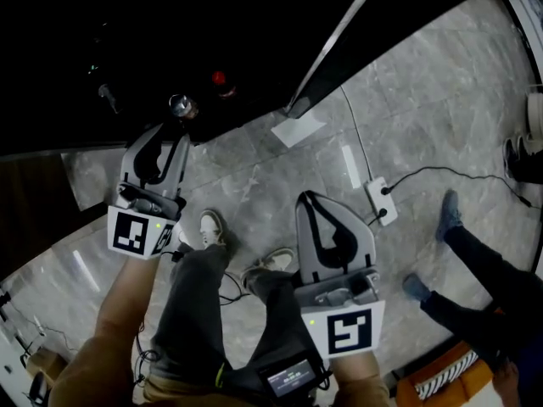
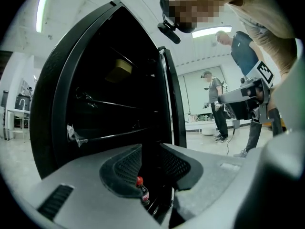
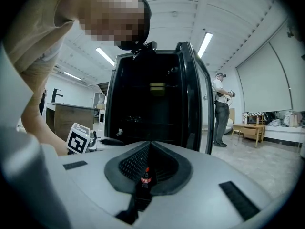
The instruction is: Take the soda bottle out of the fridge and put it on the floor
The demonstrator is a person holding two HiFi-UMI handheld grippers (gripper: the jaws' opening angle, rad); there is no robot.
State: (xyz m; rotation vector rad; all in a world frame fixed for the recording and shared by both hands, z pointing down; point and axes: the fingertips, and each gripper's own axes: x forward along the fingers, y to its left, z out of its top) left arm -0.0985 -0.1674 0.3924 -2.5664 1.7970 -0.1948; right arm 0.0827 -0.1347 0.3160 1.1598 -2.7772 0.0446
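Reach stage. My left gripper point(image 2: 151, 148) narrowly parted, right gripper point(image 3: 150, 144) closed, both empty. Next: straddle bottle point(image 2: 141, 191) inside fridge point(image 2: 56, 104).

The floor point(image 1: 424, 100) is polished, veined grey stone (faintly reflective), the fridge point(image 3: 152, 109) glossy black, smooth-sided.

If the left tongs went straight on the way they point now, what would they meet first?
Probably the soda bottle, standing low inside the open fridge: it shows in the gap of the left tongs, whose jaws stand apart. How far off it stands is unclear.
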